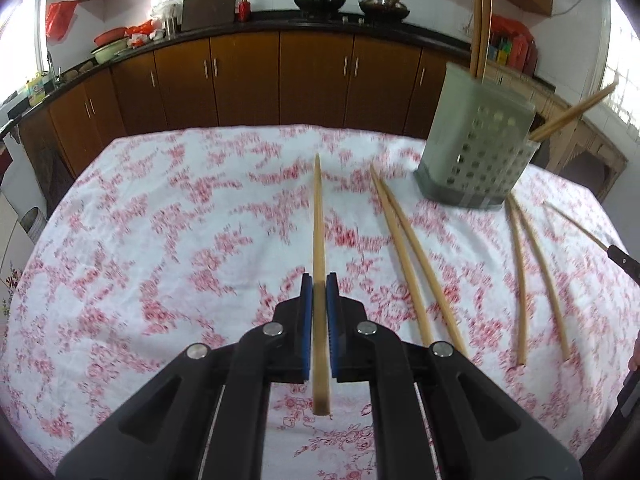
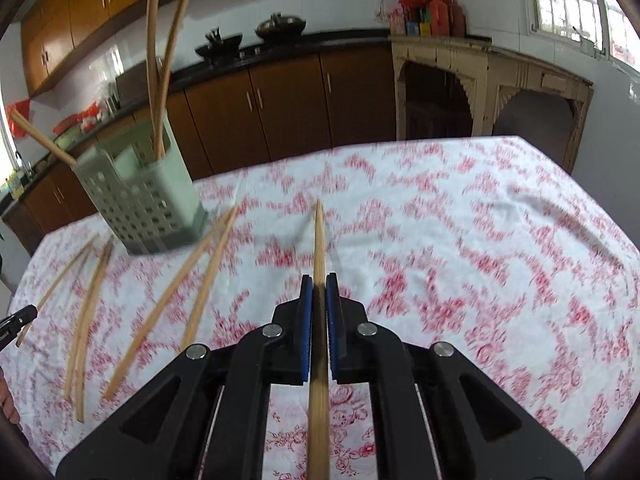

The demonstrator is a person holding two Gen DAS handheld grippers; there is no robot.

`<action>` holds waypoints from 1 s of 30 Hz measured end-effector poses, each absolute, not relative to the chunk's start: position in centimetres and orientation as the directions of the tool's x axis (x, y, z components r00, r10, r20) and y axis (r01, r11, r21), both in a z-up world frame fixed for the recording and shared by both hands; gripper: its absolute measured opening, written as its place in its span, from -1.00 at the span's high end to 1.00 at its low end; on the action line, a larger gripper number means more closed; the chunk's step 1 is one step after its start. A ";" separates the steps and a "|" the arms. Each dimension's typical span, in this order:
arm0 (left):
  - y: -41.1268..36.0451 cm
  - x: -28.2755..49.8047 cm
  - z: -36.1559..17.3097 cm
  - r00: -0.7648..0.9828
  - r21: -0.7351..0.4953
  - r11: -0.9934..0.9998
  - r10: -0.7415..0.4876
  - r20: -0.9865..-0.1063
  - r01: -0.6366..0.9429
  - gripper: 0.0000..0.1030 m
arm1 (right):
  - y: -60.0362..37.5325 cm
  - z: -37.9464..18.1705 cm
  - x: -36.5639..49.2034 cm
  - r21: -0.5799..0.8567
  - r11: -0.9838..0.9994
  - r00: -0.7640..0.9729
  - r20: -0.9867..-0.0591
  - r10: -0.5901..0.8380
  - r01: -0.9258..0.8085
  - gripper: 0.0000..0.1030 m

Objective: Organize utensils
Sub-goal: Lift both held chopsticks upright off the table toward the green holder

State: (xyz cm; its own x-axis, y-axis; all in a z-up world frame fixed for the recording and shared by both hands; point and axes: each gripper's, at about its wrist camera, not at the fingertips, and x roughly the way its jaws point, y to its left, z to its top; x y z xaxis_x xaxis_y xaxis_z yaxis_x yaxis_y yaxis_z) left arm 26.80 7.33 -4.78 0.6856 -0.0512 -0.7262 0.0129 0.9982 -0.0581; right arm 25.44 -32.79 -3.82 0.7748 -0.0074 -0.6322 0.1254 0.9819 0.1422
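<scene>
My left gripper (image 1: 319, 285) is shut on a wooden chopstick (image 1: 318, 216) that points forward above the table. My right gripper (image 2: 319, 285) is shut on another wooden chopstick (image 2: 319, 240), also pointing forward. A grey-green perforated utensil holder (image 1: 476, 152) stands at the right of the left wrist view and holds several chopsticks; it shows at the left of the right wrist view (image 2: 140, 200). Loose chopsticks lie on the cloth: a pair (image 1: 408, 256) beside my left gripper and another pair (image 1: 532, 280) further right. The right wrist view shows them too (image 2: 176, 292), (image 2: 86, 328).
The table has a white cloth with red flowers (image 1: 160, 240). Brown kitchen cabinets (image 1: 244, 80) and a black counter with pots stand behind it. A cream wooden side table (image 2: 488, 84) is at the back right. The other gripper's tip shows at the edge (image 2: 16, 320).
</scene>
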 end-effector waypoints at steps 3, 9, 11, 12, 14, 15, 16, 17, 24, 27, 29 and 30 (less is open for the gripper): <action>7.6 26.4 -3.1 0.721 -0.076 0.997 -0.065 -0.690 0.018 0.85 | -33.1 -2.5 25.2 0.155 0.980 0.805 -0.593 -0.008 0.124 0.86; 7.8 25.5 0.0 0.783 -0.086 0.996 -0.076 -0.617 0.029 0.85 | -33.4 -0.2 24.6 0.162 0.980 0.854 -0.521 -0.012 0.113 0.86; 7.8 25.2 1.1 0.802 -0.094 0.995 -0.084 -0.591 0.035 0.85 | -33.5 0.5 24.5 0.166 0.980 0.867 -0.499 -0.011 0.108 0.86; 7.8 25.1 1.7 0.812 -0.098 0.994 -0.088 -0.577 0.039 0.85 | -33.6 0.8 24.5 0.168 0.980 0.872 -0.490 -0.012 0.108 0.86; 7.8 24.9 2.4 0.824 -0.096 0.994 -0.094 -0.559 0.048 0.85 | -33.6 1.4 24.5 0.172 0.980 0.879 -0.476 -0.010 0.104 0.86; 7.7 24.9 2.9 0.829 -0.091 0.994 -0.095 -0.551 0.053 0.85 | -33.5 1.6 24.4 0.173 0.979 0.882 -0.471 -0.009 0.103 0.86; 7.7 24.9 3.1 0.830 -0.089 0.994 -0.096 -0.549 0.056 0.85 | -33.5 1.8 24.5 0.174 0.980 0.884 -0.467 -0.007 0.100 0.86; 7.6 25.0 3.2 0.827 -0.089 0.994 -0.100 -0.553 0.060 0.85 | -33.5 1.9 24.4 0.174 0.980 0.886 -0.464 -0.006 0.098 0.86; 7.7 25.9 0.7 0.765 -0.090 0.994 -0.102 -0.636 0.058 0.85 | -33.3 1.9 24.5 0.172 0.981 0.889 -0.458 -0.001 0.089 0.86; 7.9 25.9 0.1 0.760 -0.095 0.994 -0.096 -0.642 0.045 0.85 | -33.2 1.9 24.4 0.172 0.981 0.889 -0.459 0.001 0.088 0.86; 8.0 25.8 0.3 0.766 -0.094 0.995 -0.094 -0.636 0.043 0.85 | -33.2 1.9 24.4 0.171 0.981 0.889 -0.458 0.002 0.086 0.86; 8.0 25.7 0.4 0.770 -0.093 0.995 -0.093 -0.632 0.044 0.85 | -33.2 1.9 24.3 0.172 0.981 0.889 -0.458 0.002 0.086 0.86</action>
